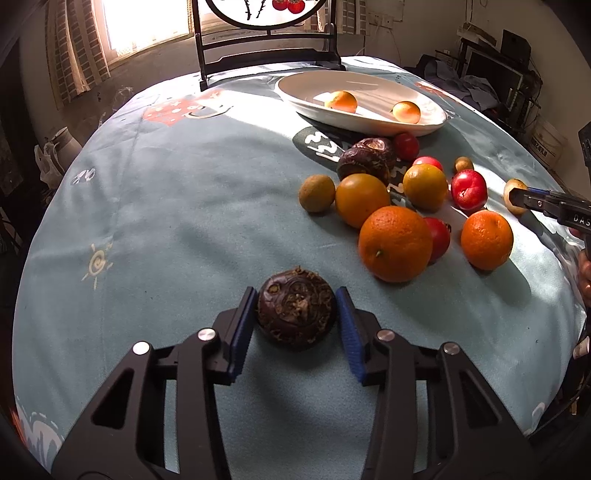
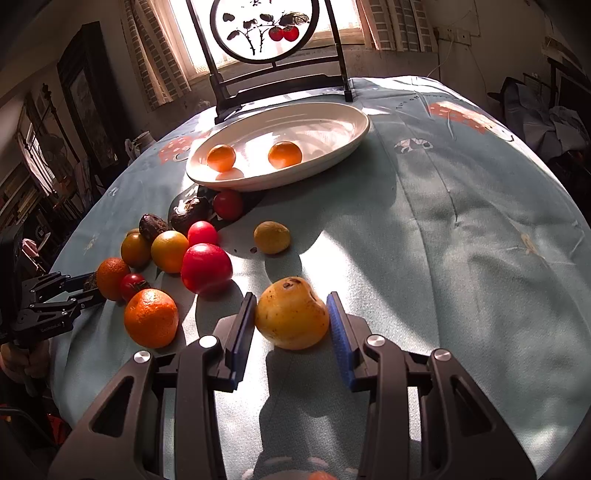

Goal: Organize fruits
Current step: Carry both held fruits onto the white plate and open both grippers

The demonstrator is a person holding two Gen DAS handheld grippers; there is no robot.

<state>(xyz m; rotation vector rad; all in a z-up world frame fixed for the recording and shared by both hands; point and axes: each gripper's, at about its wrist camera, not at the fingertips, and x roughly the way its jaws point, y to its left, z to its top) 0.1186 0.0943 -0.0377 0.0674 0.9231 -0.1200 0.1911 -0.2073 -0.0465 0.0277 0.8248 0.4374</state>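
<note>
While the white dish holds two small oranges, I see my left gripper closed on the dark fruit, my right gripper clamping the yellow pear, its base hidden.

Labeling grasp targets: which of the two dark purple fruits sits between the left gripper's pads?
The lone dark purple fruit, between the left gripper pads, away from the pile. The other purple fruit lies near the white plate.

The round picture screen was cut off at the top of the left wrist view. A small red fruit hid behind the big orange. On the far right, a hand was cut off by the edge. The pale fruit was partly hidden by the right gripper.
</note>
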